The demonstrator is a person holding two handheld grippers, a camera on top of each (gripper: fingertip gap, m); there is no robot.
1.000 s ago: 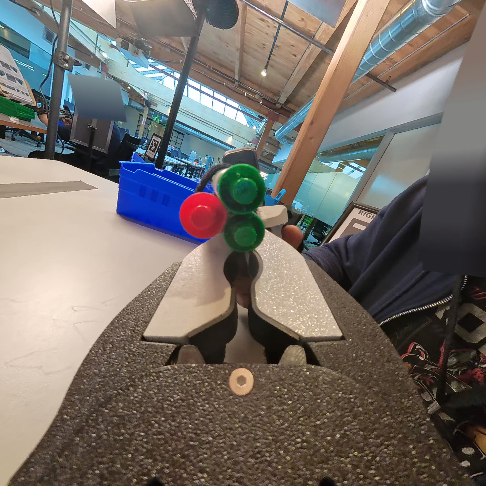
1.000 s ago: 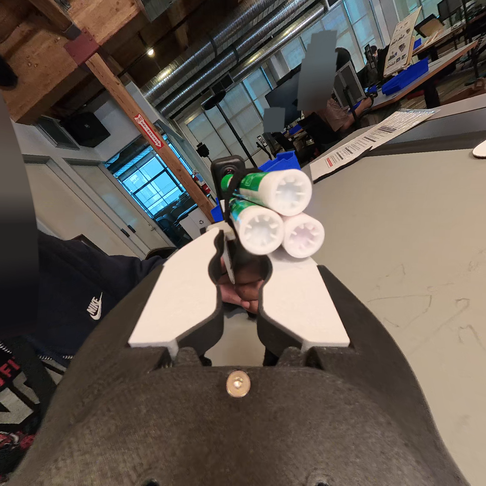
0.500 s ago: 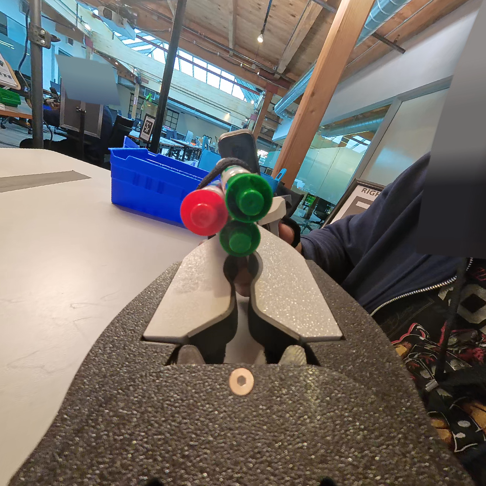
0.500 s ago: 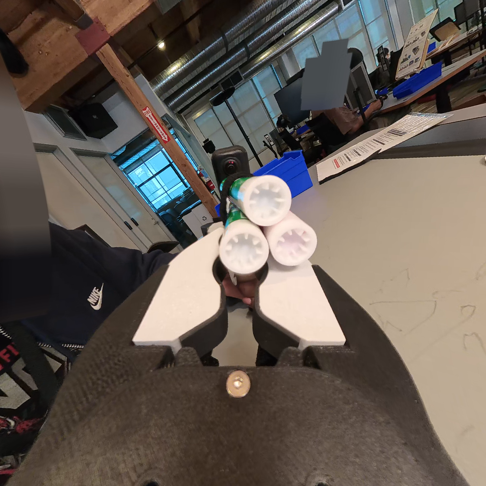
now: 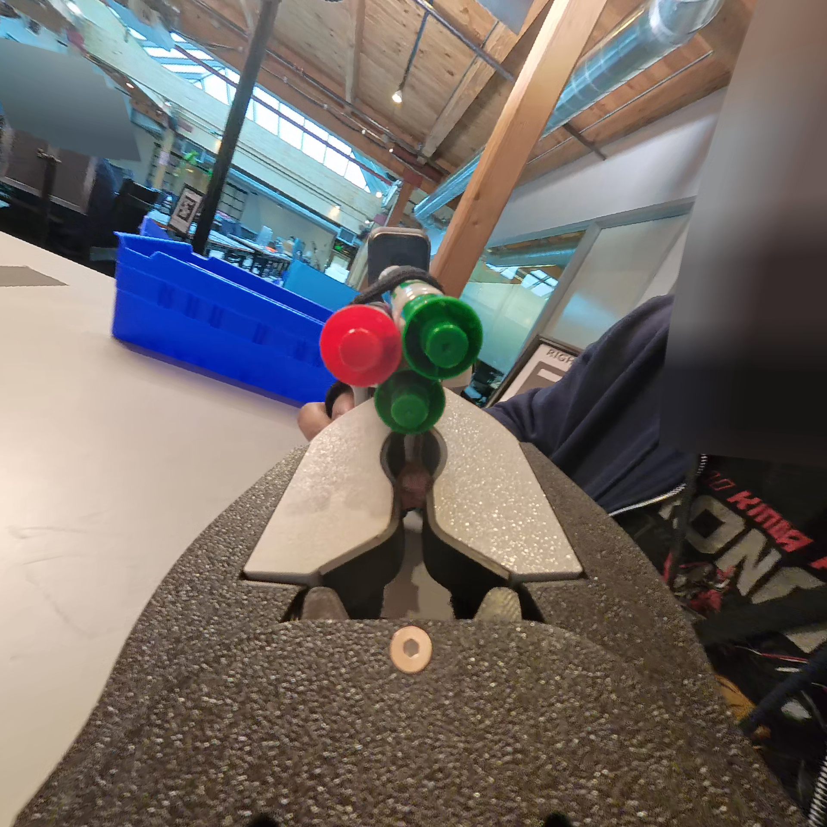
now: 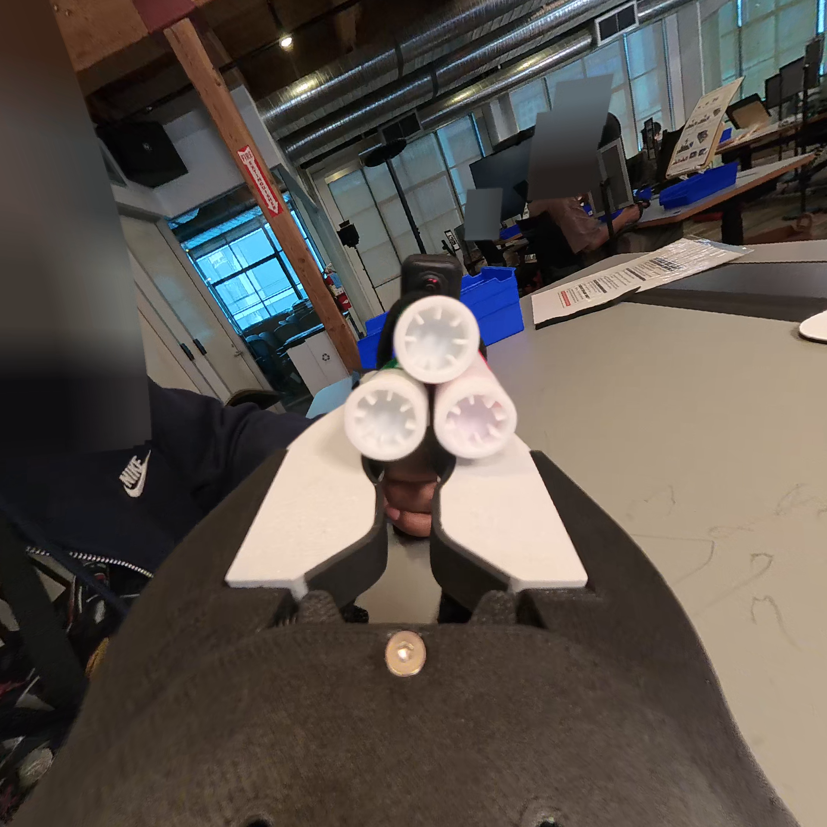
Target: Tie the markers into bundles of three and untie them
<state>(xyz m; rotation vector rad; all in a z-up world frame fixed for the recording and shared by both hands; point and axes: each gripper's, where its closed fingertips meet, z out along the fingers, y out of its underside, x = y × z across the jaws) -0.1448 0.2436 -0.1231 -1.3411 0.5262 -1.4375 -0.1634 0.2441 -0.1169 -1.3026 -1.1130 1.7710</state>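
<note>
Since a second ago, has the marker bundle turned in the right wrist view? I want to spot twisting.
Yes. The bundle has rolled against the right gripper's white fingers: the butt end formerly at upper right now tops the triangle, with two side by side below.

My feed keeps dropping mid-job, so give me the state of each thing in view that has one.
Bundle of three white-barrelled markers: bound by a black cord, held off the table between both grippers.
Red cap and two green caps: all on.
Left hand-held gripper: shut on the bundle's capped end.
Right hand-held gripper: shut on the bundle's butt end.
Blue plastic bin: resting on the table, contents hidden.
</note>
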